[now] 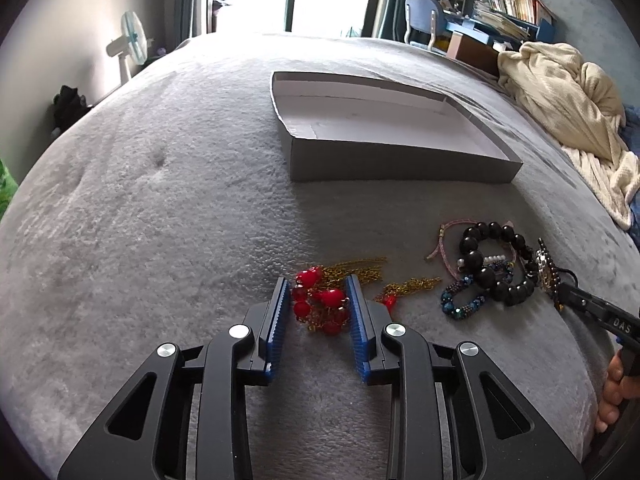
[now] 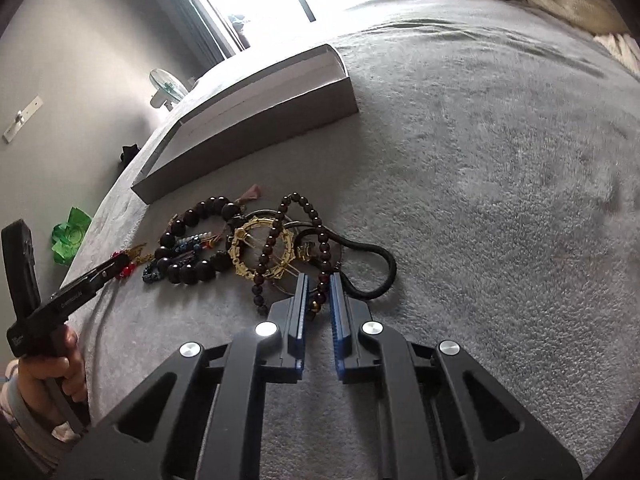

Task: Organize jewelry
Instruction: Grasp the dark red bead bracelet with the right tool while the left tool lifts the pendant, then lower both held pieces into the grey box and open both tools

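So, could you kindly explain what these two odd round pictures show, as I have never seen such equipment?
A person holds a hand-operated two-finger gripper in each hand; a fisheye camera on each looks along its fingers. On a grey blanket lie jewelry and an empty grey box. The left gripper stands open around a red bead necklace, not yet gripping. The right gripper straddles a dark small-bead strand; whether it pinches is unclear. Between lie a black bead bracelet and a gold bangle.

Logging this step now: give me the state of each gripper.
Left gripper: open, fingers either side of the red bead necklace, not clamped.
Right gripper: partly open around the dark bead string, grip not certain.
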Demonstrator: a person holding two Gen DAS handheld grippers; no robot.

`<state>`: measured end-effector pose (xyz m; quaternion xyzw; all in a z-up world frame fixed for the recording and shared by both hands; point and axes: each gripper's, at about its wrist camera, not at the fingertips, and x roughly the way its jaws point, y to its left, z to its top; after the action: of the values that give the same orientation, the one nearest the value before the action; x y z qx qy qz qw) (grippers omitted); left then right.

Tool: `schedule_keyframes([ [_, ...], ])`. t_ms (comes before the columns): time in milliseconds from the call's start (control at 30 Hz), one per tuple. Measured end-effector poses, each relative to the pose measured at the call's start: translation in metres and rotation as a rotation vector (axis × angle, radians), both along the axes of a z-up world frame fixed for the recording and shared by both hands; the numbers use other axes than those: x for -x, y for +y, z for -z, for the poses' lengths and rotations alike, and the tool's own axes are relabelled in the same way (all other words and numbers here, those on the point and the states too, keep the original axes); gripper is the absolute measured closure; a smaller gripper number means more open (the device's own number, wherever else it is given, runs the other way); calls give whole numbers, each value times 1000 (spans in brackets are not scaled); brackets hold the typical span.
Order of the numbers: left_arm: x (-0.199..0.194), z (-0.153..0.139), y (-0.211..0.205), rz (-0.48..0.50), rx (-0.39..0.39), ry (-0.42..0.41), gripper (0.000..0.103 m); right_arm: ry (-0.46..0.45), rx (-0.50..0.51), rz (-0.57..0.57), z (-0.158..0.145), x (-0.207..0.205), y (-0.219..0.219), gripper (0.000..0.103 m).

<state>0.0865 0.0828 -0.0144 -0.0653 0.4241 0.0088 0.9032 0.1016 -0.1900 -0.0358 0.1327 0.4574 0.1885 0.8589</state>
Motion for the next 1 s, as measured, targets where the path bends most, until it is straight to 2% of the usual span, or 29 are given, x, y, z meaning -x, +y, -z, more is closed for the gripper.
schedule_keyframes([
  [100, 1, -1, -2, 23, 6, -9, 75, -8, -3, -12, 0, 1, 1, 93],
  [167, 1, -1, -5, 42, -6, 0, 84, -29, -10, -25, -4, 4, 1, 95],
  [233, 2, -4, -4, 50, 17, -4, 88, -52, -13, -30, -9, 8, 1, 96],
  [367, 7, -15, 2, 56, 98, -19, 88, -95, -37, -28, -24, 14, -2, 97],
  [467, 8, -27, 0, 75, 123, -48, 89, -134, -58, -36, -40, 17, -3, 97],
  [700, 4, -50, -8, 113, 134, -97, 89, -193, -84, -62, -72, 10, 3, 97],
  [1000, -21, -80, -2, 120, 124, -145, 88, -248, -83, -85, -100, -22, 10, 97],
])
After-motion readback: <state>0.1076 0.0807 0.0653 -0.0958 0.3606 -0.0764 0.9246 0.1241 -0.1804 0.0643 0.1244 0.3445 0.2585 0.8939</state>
